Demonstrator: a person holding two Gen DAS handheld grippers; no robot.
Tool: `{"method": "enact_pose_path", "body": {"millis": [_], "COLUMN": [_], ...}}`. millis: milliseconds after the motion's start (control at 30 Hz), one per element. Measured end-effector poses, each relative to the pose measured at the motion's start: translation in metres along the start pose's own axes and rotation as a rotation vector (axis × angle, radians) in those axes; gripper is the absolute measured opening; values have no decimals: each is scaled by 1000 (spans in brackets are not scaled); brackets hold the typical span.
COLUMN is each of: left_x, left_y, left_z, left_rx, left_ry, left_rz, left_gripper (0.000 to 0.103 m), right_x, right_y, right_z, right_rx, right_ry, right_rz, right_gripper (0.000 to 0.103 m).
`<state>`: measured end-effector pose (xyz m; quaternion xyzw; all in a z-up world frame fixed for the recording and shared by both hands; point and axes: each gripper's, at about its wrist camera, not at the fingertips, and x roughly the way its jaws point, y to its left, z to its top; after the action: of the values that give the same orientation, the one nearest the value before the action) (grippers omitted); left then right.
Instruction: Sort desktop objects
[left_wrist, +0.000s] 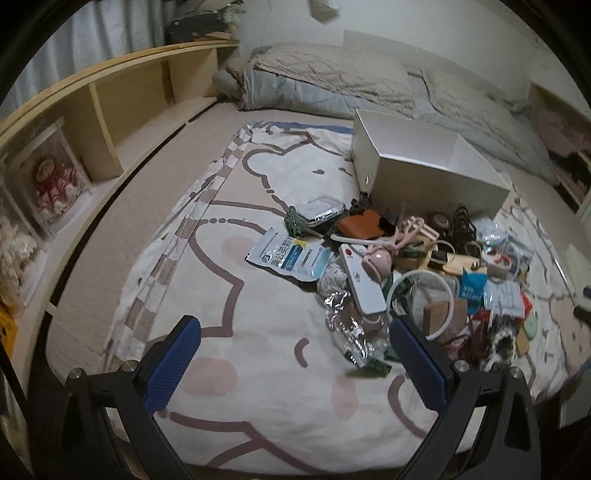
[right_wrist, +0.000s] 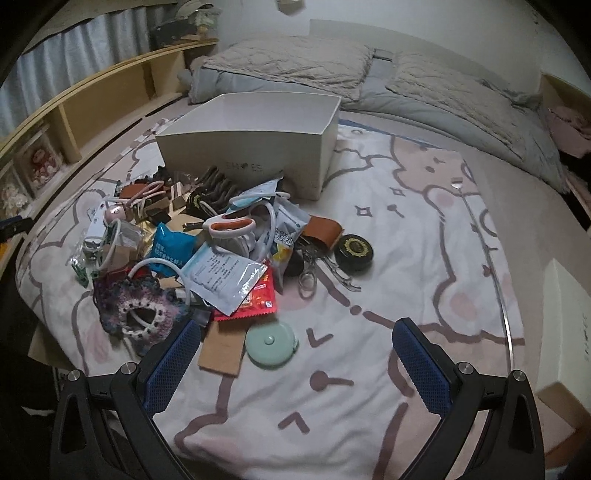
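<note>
Bedding fills the room behind us, and our work surface is a printed blanket (right_wrist: 369, 387) spread over the bed, with a shelf (left_wrist: 110, 122) along one side. Our pile (right_wrist: 207, 243) of small things lies on the blanket just in front of an open white box (right_wrist: 251, 147), which looks empty from the right wrist view. Our left gripper (left_wrist: 295, 354) hangs over bare blanket at the near edge of the pile, jaws wide apart and holding nothing; our right gripper (right_wrist: 297, 354) is likewise spread and empty, with a mint tape measure (right_wrist: 271, 345) lying just ahead between its fingers. We judge the tape measure an easy first pick: rigid, light, round, best pinched across its flat disc. The white remote (left_wrist: 360, 280) is stiff and smooth, so we would take it across its narrow width near the middle. The foil packets (right_wrist: 225, 277) are thin, slick and floppy; an edge pinch could slip, and lifting one may drag its neighbours. The crochet piece (right_wrist: 136, 306) is soft and will sag, though easy to bite. The scissors (right_wrist: 232, 225) sit tangled with white tubing, so we expect snagging there.
</note>
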<state>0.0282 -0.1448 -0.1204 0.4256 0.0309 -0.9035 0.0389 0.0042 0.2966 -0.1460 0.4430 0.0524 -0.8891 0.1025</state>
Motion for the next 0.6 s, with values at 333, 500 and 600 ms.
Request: {"method": "enact_pose_path", "body": {"millis": [333,500,600], "left_x": [15,23,30], "left_y": [-31,-55,-65], "left_z": [-31,-43,-53], "left_rx": [99,106,88], "left_ry": [-102,-126,-129], "left_rz": [24,-6,2], "left_gripper": [103,103,103], "right_x": [36,52,53], "right_y": [-7,-8,-7], "right_z": [-20,-29,-33], "right_rx": [-26,-43,-61], "right_ry": [-75,-68,-88], "right_rz": [12,22,23], "right_gripper": [103,103,103]}}
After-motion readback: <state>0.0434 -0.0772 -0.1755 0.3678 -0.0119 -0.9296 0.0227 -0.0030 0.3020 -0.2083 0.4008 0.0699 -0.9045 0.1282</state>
